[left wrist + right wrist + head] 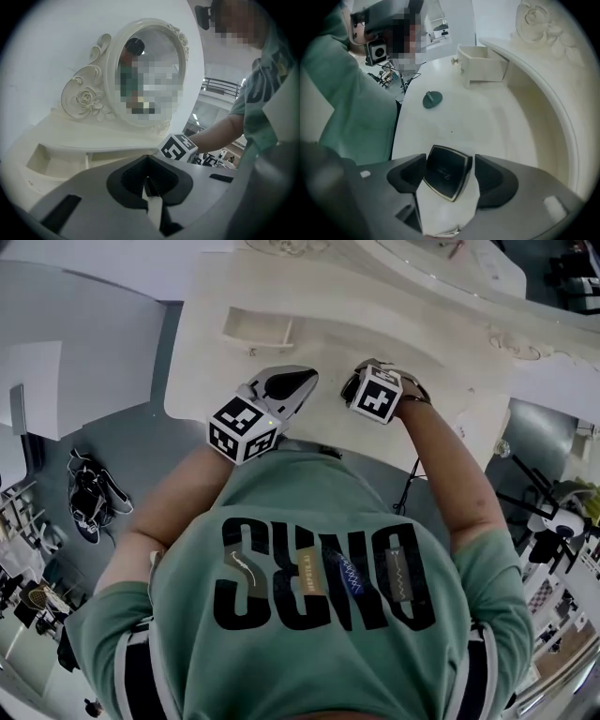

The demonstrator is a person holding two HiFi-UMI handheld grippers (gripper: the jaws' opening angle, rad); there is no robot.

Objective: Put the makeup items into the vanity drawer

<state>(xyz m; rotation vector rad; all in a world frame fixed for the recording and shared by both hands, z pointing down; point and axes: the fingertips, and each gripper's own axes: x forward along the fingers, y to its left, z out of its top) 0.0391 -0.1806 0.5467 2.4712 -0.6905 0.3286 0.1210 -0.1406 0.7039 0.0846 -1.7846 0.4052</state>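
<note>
A black square compact (446, 176) with a gold rim lies on the white vanity top (454, 122), between the jaws of my right gripper (450, 174). The jaws stand wide, and the pads do not press on it. A small dark teal round item (432, 99) sits further out on the top. Beyond it the little vanity drawer (482, 63) is pulled out; it also shows in the head view (255, 328). My left gripper (149, 185) is shut with nothing in it and hovers beside the right one (361, 381).
An oval mirror (150, 75) in a carved rose frame stands at the back of the vanity. A raised curved ledge (548, 108) runs along the far side of the top. The person's body is close to the front edge. Shoes (94, 498) lie on the floor to the left.
</note>
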